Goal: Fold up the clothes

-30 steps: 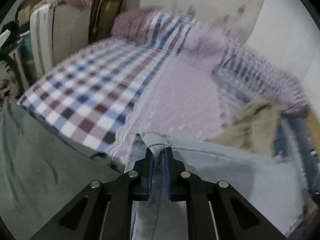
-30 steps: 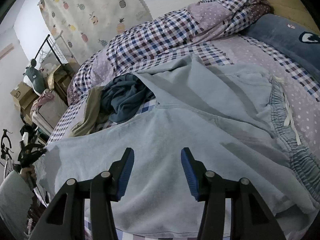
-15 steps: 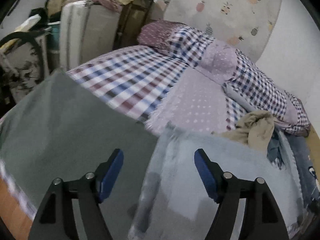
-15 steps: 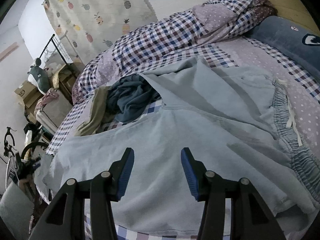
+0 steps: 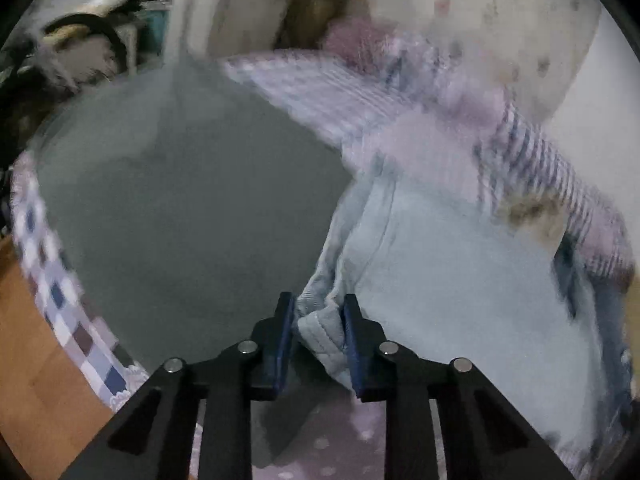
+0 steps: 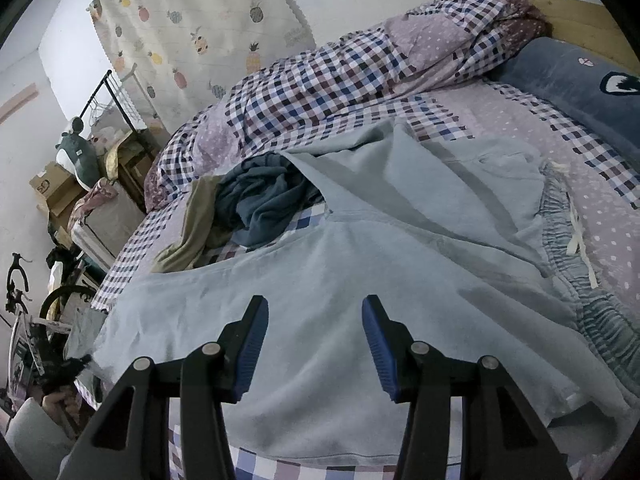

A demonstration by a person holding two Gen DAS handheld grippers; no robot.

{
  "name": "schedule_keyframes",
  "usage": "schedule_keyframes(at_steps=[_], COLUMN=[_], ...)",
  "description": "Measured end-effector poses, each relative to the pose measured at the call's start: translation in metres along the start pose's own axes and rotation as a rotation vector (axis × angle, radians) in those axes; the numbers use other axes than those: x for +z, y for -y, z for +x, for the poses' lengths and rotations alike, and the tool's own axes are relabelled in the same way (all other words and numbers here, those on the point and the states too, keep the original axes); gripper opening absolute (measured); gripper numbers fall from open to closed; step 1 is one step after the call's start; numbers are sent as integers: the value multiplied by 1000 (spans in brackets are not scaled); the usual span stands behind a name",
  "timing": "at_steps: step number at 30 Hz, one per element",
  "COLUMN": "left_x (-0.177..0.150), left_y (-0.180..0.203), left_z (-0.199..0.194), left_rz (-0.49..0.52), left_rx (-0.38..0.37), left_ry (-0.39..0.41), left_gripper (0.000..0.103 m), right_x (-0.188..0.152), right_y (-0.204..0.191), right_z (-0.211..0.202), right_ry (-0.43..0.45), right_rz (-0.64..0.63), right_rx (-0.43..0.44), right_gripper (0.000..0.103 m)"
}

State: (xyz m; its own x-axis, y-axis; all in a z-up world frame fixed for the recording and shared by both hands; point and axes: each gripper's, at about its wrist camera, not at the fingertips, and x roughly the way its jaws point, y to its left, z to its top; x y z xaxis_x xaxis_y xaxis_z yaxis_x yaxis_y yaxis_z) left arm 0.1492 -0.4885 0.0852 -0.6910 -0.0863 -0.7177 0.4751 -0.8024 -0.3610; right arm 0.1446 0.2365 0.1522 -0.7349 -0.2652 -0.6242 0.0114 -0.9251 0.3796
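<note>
Left gripper (image 5: 316, 334): a hemmed edge of the light blue trousers (image 5: 460, 280) is pinched between the narrowly set blue pads, low in the centre of the frame; the view is blurred.
Right gripper (image 6: 314, 344): the jaws are held wide apart and nothing is gripped; trouser cloth is seen behind and between them.
Light blue trousers (image 6: 360, 280): spread across the checked bedding (image 6: 320, 92), filling the middle and lower frame; the gathered waistband with its pale drawstring (image 6: 576, 236) is seen at the right.
Other clothes: a dark blue garment (image 6: 260, 200) and an olive garment (image 6: 192, 232) are bunched at the trousers' upper left edge.
</note>
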Motion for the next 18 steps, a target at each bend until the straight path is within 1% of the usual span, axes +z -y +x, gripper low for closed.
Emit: schedule_keyframes(at_steps=[1,2,3,5,7,10,11,12,13,15,18], left_x=[0,-2,-4,-7,-6,-1,2,6,9,12,10], left_y=[-3,-5,-6,-3,2,8,14,23,33,60,122], left_z=[0,6,15,23,14,-14,-22,-30,-38,-56,-75], left_rz=[-27,-43,-39,-17,-29,-61,-64,-63,-60,-44,4], left_rx=[21,47,73,110,115,115,107,91,61,-31,-198], left_ry=[-1,-29,-68,-96,-79,-3,23,48,76,135,206], left_gripper=[24,25,25,26,27,28,32,42,48,67,80], right_x=[0,0,0,1,1,2,2,3,3,3,2], right_y=[1,3,4,6,8,7,7,6,6,4,-2], right_z=[-1,-1,-1,-1,-1,1,3,5,8,13,22], right_ry=[2,0,-2,-7,-8,-16,-21,-28,-35,-48,-61], right_rz=[2,7,11,17,17,9,6,1,-7,-21,-43], right_rx=[-1,-2,-2,1,2,4,4,4,4,2,-10], right_gripper=[53,53,53,53,53,53,53,53,53,53,53])
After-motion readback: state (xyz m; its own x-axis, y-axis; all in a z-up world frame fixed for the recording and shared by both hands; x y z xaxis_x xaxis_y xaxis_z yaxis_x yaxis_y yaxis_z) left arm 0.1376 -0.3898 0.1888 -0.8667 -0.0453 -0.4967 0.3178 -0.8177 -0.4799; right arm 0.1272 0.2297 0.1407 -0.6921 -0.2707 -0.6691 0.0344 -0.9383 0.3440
